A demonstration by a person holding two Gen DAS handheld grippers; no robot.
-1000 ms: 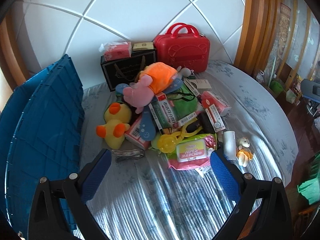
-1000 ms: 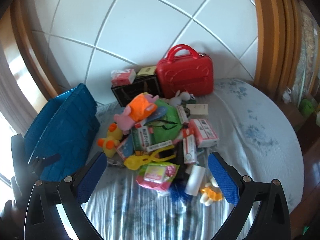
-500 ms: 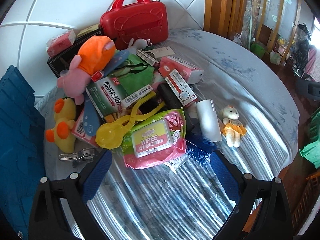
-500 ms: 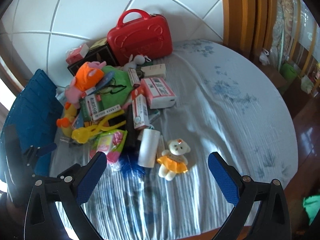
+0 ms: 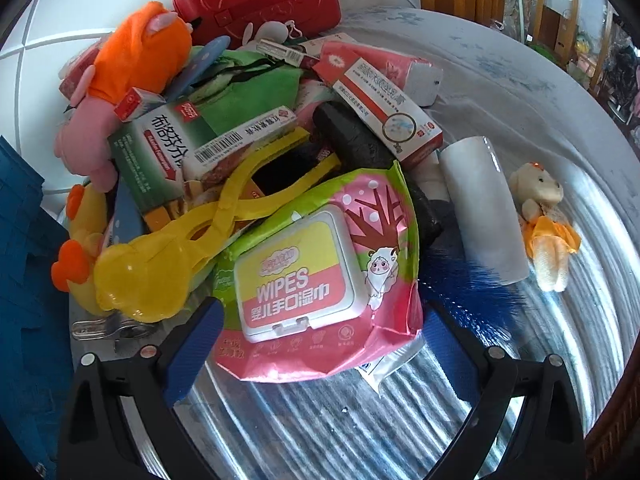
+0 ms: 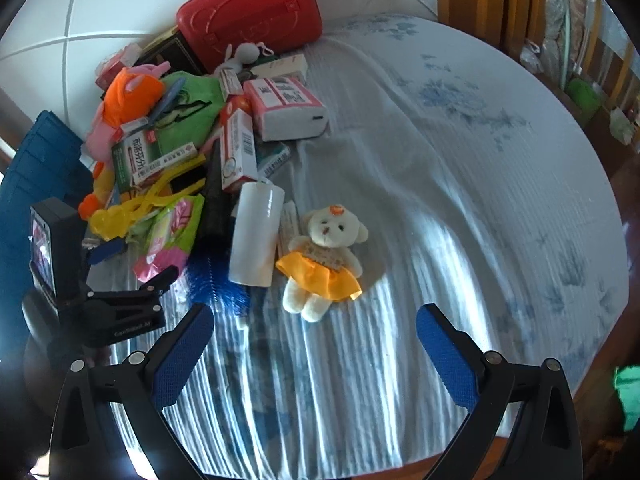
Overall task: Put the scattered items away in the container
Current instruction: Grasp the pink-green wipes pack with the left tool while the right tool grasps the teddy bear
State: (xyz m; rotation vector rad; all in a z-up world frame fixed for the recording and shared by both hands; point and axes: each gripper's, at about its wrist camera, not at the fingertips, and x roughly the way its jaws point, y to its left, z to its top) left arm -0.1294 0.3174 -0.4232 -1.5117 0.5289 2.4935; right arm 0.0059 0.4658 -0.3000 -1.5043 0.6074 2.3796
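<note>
A heap of items lies on the bed. In the left wrist view my left gripper (image 5: 320, 320) is open, its jaws either side of the near end of a pink and green wipes pack (image 5: 320, 276). Beside the pack lie yellow plastic tongs (image 5: 180, 248), a white roll (image 5: 484, 208) and a small teddy in an orange skirt (image 5: 540, 216). In the right wrist view my right gripper (image 6: 312, 336) is open and empty, just short of the teddy (image 6: 324, 252). The blue container (image 6: 44, 168) stands at the left, also in the left wrist view (image 5: 24, 280).
A red case (image 6: 252, 12) stands against the white wall behind the heap. Medicine boxes (image 5: 160, 148), a pink and orange plush (image 5: 132, 64) and a yellow duck (image 5: 80, 240) fill the heap. A blue brush (image 5: 468, 288) lies under the roll. The bed edge (image 6: 520, 432) drops at the right.
Both grippers have moved forward and down toward the heap. The left one has closed in on the wipes pack, the right one on the teddy. Both stay open.
</note>
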